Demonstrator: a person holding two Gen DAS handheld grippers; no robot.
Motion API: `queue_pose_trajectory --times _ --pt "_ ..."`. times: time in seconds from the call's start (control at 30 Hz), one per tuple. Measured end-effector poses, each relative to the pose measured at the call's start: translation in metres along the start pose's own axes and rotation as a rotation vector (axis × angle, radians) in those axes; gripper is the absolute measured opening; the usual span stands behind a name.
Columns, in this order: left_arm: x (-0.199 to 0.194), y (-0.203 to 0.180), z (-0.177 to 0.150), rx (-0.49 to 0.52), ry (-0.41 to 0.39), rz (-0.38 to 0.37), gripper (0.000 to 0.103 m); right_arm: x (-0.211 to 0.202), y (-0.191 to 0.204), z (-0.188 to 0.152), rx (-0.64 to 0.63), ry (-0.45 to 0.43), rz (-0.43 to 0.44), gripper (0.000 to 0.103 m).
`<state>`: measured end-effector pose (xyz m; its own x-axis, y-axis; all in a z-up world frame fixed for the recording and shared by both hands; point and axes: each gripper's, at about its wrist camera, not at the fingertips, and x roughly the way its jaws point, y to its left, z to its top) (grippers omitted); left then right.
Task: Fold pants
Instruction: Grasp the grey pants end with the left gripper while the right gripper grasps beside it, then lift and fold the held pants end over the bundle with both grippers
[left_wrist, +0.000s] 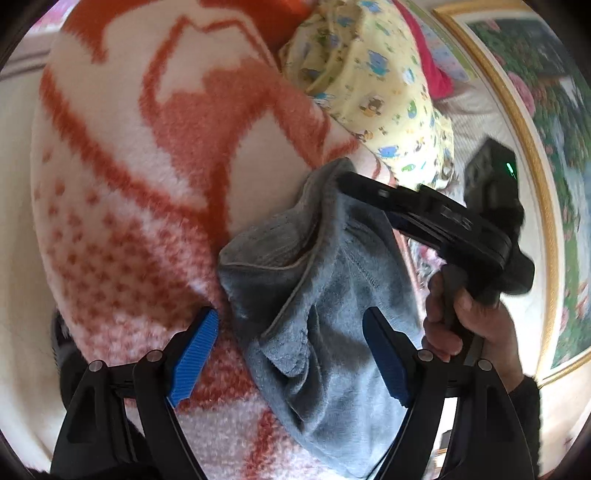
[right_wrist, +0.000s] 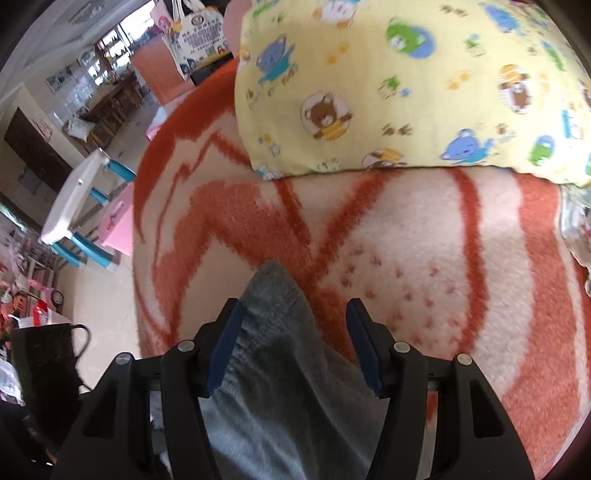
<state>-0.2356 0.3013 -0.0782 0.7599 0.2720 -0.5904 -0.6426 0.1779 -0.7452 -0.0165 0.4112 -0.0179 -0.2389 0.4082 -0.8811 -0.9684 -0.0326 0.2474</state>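
The grey fleece pants (left_wrist: 325, 314) lie bunched on an orange-and-white blanket (left_wrist: 129, 184). My left gripper (left_wrist: 291, 354) is open, its blue pads (left_wrist: 194, 356) on either side of the pants' lower part. The right gripper (left_wrist: 424, 218) shows in the left wrist view, reaching in from the right onto the pants' top edge, held by a hand (left_wrist: 469, 325). In the right wrist view the right gripper (right_wrist: 291, 345) is open, with the pants' elastic waistband (right_wrist: 273, 332) lying between its fingers, against the left pad (right_wrist: 225, 347).
A yellow cartoon-print pillow (left_wrist: 388, 85) (right_wrist: 406, 81) lies on the blanket beyond the pants. A framed flower picture (left_wrist: 546, 147) is at right. Past the blanket's left edge are the floor, a white-and-blue stool (right_wrist: 81, 206) and a pink box (right_wrist: 120, 225).
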Motion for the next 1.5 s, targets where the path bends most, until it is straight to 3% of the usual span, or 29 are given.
queue_pose_trajectory --times 0.03,0.1,0.17,0.27,0.7,1.13,1.5 --pt "0.001 -0.003 0.000 0.016 -0.008 0.009 0.077 0.002 0.001 -0.001 -0.007 -0.009 -0.022 0.054" --pt "0.002 -0.003 0.000 0.029 -0.019 0.017 0.069 0.003 0.000 -0.003 0.003 -0.013 -0.004 0.024" --pt "0.003 -0.003 0.002 0.037 -0.019 0.004 0.040 -0.001 0.002 -0.007 0.007 -0.032 -0.014 0.015" --pt "0.007 -0.004 0.007 0.035 0.006 -0.045 0.029 -0.019 0.005 -0.013 0.021 -0.080 -0.006 0.011" --pt "-0.019 -0.070 -0.008 0.153 -0.010 -0.207 0.024 -0.127 -0.014 -0.068 0.164 -0.300 -0.006 0.011" --pt "-0.024 -0.131 -0.064 0.278 0.101 -0.299 0.023 -0.198 -0.041 -0.141 0.307 -0.408 -0.055 0.009" --pt "-0.011 -0.180 -0.121 0.398 0.226 -0.346 0.023 -0.249 -0.066 -0.232 0.484 -0.521 -0.085 0.009"
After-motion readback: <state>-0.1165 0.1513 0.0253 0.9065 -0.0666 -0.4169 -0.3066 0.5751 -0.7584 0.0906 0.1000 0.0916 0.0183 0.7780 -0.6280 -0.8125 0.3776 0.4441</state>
